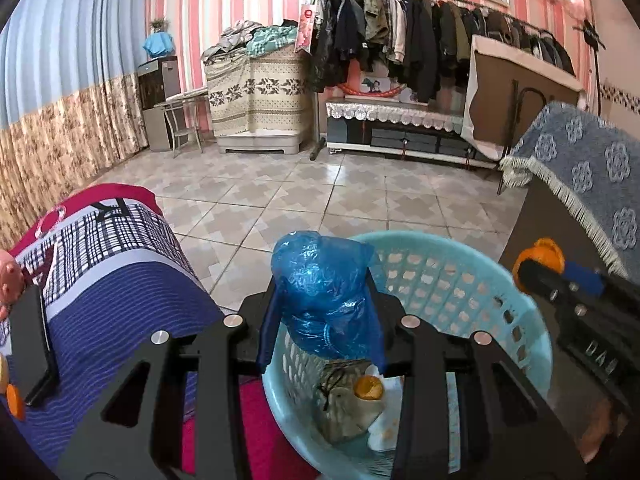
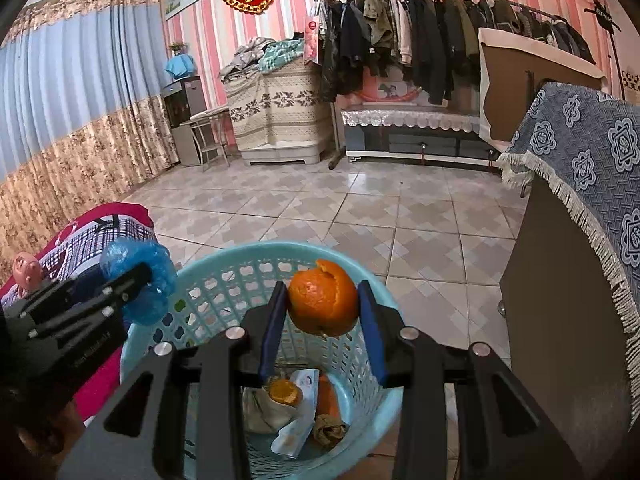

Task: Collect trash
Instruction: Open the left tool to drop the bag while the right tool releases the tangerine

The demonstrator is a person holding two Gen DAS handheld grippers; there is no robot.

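Note:
My left gripper (image 1: 323, 300) is shut on a crumpled blue plastic bag (image 1: 320, 292) and holds it over the near rim of a light blue plastic basket (image 1: 460, 276). My right gripper (image 2: 323, 308) is shut on a piece of orange peel (image 2: 323, 304) and holds it above the same basket (image 2: 224, 276). Inside the basket lie orange peel (image 2: 285, 394), crumpled paper (image 2: 298, 428) and a beige wad (image 1: 344, 408). The right gripper shows in the left wrist view (image 1: 536, 268) at the right. The left gripper shows in the right wrist view (image 2: 136, 280) at the left.
A bed with a checked and purple cover (image 1: 108, 280) lies left of the basket, with a black phone (image 1: 30, 340) and a pink toy (image 2: 26, 266) on it. A cabinet with a blue fringed cloth (image 2: 580, 152) stands at the right. Tiled floor (image 2: 360, 208) stretches ahead.

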